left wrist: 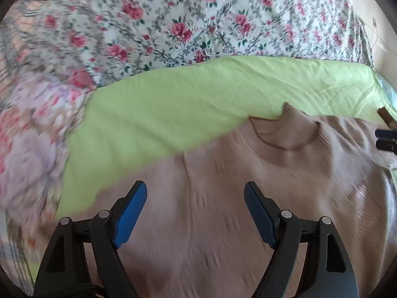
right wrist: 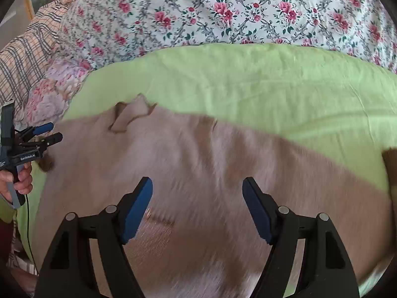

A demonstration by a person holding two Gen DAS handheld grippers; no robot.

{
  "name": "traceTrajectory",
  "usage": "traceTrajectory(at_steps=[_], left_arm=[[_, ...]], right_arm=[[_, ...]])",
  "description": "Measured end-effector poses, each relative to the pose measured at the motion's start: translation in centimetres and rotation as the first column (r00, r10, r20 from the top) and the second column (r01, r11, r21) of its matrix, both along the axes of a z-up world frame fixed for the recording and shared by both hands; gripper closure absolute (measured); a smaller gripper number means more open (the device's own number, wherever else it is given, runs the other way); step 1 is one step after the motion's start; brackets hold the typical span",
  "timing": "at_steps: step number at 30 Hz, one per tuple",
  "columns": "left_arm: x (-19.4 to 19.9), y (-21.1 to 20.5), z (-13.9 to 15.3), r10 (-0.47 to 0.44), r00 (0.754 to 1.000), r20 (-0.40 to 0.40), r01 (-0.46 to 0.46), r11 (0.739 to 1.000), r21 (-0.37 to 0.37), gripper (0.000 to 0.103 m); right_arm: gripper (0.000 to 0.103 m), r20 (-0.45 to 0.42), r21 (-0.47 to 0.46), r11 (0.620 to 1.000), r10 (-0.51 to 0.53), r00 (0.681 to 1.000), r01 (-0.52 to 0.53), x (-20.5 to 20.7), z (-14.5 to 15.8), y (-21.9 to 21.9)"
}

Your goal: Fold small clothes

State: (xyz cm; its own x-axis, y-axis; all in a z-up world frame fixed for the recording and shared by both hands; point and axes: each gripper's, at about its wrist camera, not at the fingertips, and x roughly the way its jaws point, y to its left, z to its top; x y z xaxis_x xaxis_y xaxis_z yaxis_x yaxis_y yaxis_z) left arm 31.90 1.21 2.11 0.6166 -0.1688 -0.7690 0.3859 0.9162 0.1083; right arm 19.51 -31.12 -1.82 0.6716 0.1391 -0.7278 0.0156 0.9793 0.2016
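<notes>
Both grippers, left gripper [left wrist: 195,190] and right gripper [right wrist: 197,186], jaws spread wide, gripping nothing, over beige sweater [left wrist: 223,198] spread on green sheet [left wrist: 173,99]; blur, contact probably none. Floral quilt [right wrist: 223,12] behind.

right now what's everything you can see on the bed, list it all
beige knit sweater: one, beige-pink, spread flat on the green sheet, collar toward the floral quilt
light green cotton sheet: one, light green, under the sweater
white floral quilt with pink roses: one, white with pink and grey print, behind the green sheet
checked peach and grey fabric: one, far left beside the quilt
pale purple flowered fabric: one, left edge, between the checked fabric and the sheet
left claw: one, black with blue pads, open over the sweater's left part
right claw: one, black with blue pads, open over the sweater's right part
person's hand: one, holding the left claw's handle
</notes>
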Motion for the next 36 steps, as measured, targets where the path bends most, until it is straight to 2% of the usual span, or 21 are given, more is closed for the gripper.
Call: traceTrajectory(at_steps=[3, 6, 10, 11, 12, 13, 14, 15, 16, 18, 22, 24, 28, 30, 32, 34, 36], left_arm=[[3.0, -0.5, -0.9, -0.038, 0.999, -0.004, 0.039, 0.999, 0.019, 0.022], [5.7, -0.8, -2.3, -0.082, 0.996, -0.045, 0.083, 0.996, 0.029, 0.021], [8.8, -0.5, -4.7, -0.083, 0.985, -0.152, 0.087, 0.996, 0.015, 0.022], [9.1, -0.4, -5.2, -0.088, 0.981, -0.173, 0.090, 0.996, 0.000, 0.028], [9.0, -0.4, -5.3, -0.097, 0.980, -0.172, 0.096, 0.995, -0.011, 0.034], [8.7, -0.5, -5.4, -0.118, 0.980, -0.161, 0.115, 0.993, -0.024, 0.050], [8.2, -0.7, -5.3, -0.140, 0.980, -0.145, 0.138, 0.990, -0.025, 0.075], [7.5, -1.1, -5.1, -0.155, 0.982, -0.112, 0.156, 0.988, 0.004, 0.089], [6.9, -1.6, -5.1, -0.155, 0.985, -0.072, 0.159, 0.986, 0.053, 0.095], [5.6, -2.2, -4.8, -0.145, 0.989, -0.003, 0.145, 0.982, 0.123, 0.097], [5.1, -2.2, -2.8, -0.083, 0.992, 0.097, 0.069, 0.987, 0.142, 0.097], [6.0, -2.8, -3.0, -0.040, 0.993, 0.108, 0.022, 0.986, 0.163, 0.097], [7.8, -3.3, -5.7, 0.035, 0.996, 0.083, -0.051, 0.977, 0.206, 0.097], [7.8, -3.6, -6.1, 0.039, 0.994, 0.106, -0.063, 0.970, 0.235, 0.096], [7.9, -3.5, -5.6, 0.050, 0.994, 0.092, -0.070, 0.970, 0.232, 0.090], [7.7, -2.6, -4.1, 0.070, 0.996, 0.048, -0.077, 0.981, 0.178, 0.087], [7.1, -2.0, -2.7, 0.094, 0.995, 0.014, -0.095, 0.987, 0.129, 0.077]], right_arm=[[0.028, 0.002, -0.032, 0.999, 0.000, 1.000, 0.000, 3.1, -0.4, -1.2], [0.028, -0.021, -0.028, 0.999, 0.025, 0.999, -0.026, 6.4, -1.3, -2.3], [0.028, -0.095, -0.078, 0.991, 0.097, 0.991, -0.105, 9.8, -3.5, -1.8], [0.031, -0.125, -0.103, 0.987, 0.110, 0.986, -0.123, 10.2, -4.2, -1.4], [0.051, -0.149, -0.134, 0.983, 0.106, 0.983, -0.126, 10.4, -4.8, -1.0], [0.063, -0.146, -0.144, 0.982, 0.098, 0.984, -0.119, 10.3, -4.9, -0.9], [0.083, -0.138, -0.128, 0.985, 0.098, 0.985, -0.116, 10.0, -4.9, -0.9], [0.095, -0.119, -0.112, 0.989, 0.084, 0.989, -0.097, 9.2, -4.5, -1.0], [0.096, -0.099, -0.120, 0.990, 0.066, 0.993, -0.078, 8.7, -4.1, -1.1], [0.096, -0.030, -0.135, 0.991, 0.017, 0.999, -0.021, 7.1, -2.4, -1.6], [0.097, 0.060, -0.067, 0.994, -0.083, 0.995, 0.087, 6.4, 0.4, -4.2], [0.097, 0.034, -0.086, 0.991, -0.100, 0.994, 0.103, 7.6, -0.7, -4.4], [0.097, -0.038, -0.166, 0.979, -0.128, 0.991, 0.120, 9.4, -4.4, -3.7], [0.096, -0.021, -0.197, 0.971, -0.142, 0.990, 0.136, 9.4, -3.7, -3.4], [0.084, -0.018, -0.163, 0.977, -0.140, 0.990, 0.135, 9.2, -2.6, -3.5], [0.079, -0.002, -0.112, 0.982, -0.152, 0.988, 0.151, 7.9, -1.1, -4.6], [0.066, 0.023, -0.059, 0.982, -0.176, 0.984, 0.177, 5.6, 0.0, -5.0]])
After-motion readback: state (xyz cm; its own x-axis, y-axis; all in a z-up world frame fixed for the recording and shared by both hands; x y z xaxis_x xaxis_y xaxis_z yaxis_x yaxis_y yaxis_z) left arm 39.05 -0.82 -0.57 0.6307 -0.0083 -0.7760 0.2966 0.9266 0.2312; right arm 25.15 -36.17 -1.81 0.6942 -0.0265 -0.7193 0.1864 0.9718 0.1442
